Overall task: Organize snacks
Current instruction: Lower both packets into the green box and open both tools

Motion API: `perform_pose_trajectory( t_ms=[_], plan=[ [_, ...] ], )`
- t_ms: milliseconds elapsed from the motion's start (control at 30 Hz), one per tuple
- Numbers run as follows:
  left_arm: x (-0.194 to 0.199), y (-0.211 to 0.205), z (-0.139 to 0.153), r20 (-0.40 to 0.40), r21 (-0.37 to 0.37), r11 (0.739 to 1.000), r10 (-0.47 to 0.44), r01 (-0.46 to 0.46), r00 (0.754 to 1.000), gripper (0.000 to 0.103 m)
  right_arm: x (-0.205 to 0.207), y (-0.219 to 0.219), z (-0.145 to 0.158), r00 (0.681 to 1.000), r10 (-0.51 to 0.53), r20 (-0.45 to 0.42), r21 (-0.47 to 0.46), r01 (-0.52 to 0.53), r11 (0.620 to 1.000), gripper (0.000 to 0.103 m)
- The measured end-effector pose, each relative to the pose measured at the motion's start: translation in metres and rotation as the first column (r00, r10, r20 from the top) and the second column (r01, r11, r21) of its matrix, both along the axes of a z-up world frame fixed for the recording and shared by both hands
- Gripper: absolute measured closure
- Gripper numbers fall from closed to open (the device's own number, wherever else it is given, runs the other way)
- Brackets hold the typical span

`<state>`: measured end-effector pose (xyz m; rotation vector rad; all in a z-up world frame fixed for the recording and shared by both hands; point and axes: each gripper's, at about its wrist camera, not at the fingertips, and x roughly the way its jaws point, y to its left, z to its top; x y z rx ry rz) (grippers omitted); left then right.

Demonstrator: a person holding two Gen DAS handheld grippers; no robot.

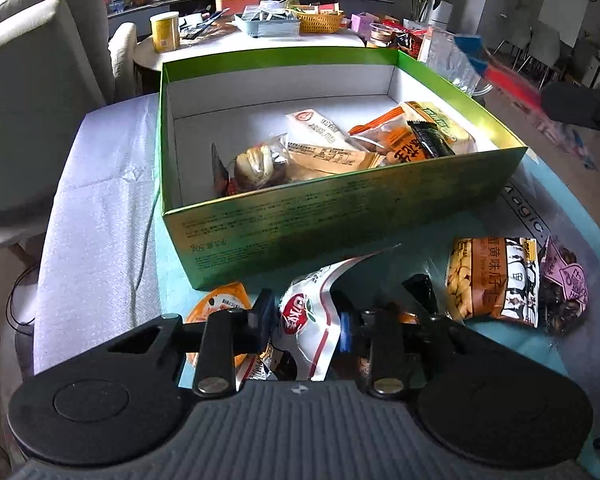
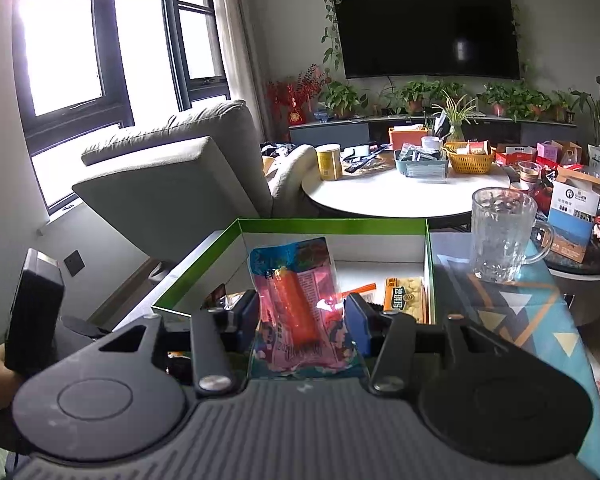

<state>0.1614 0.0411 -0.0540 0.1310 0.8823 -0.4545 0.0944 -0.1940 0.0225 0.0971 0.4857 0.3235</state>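
Observation:
A green box point(image 1: 340, 216) with a white inside holds several snack packets. In front of it on the table lie an orange packet point(image 1: 220, 304), a peanut packet point(image 1: 492, 280) and a purple packet point(image 1: 564, 292). My left gripper point(image 1: 306, 320) is low over the table, shut on a white packet with a red logo point(image 1: 312, 292). My right gripper point(image 2: 300, 320) is shut on a pink and blue sausage packet point(image 2: 296, 276). It holds the packet upright above the near wall of the green box point(image 2: 332, 224).
A glass mug point(image 2: 500, 236) stands on the patterned cloth right of the box, with a blue and white carton point(image 2: 576, 216) behind it. A round table point(image 2: 380, 200) with baskets and a yellow can lies beyond. A grey armchair point(image 2: 172, 184) stands at the left.

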Motion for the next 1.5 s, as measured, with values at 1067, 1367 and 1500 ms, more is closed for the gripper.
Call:
perform_pose_trajectory(
  t_ms=[1067,1367,1500],
  plan=[
    [0.039,-0.023,0.083,0.231,-0.138,0.990,0.060,-0.028,0.971,0.086,0.042,-0.003,0.003,1.000,-0.027,0.015,0.074,0.026,0.997,0.059],
    [0.058,-0.027,0.059,0.167,-0.122,0.991,0.067,-0.047,0.984,0.086,0.063,-0.001,-0.013,0.998,-0.038,-0.048,0.079,0.042,0.996,0.059],
    [0.061,-0.029,0.054,0.154,-0.109,0.993,0.058,-0.041,0.986,0.084,0.070,0.001,-0.018,0.996,-0.044,-0.077,0.081,0.050,0.995,0.059]
  ],
)
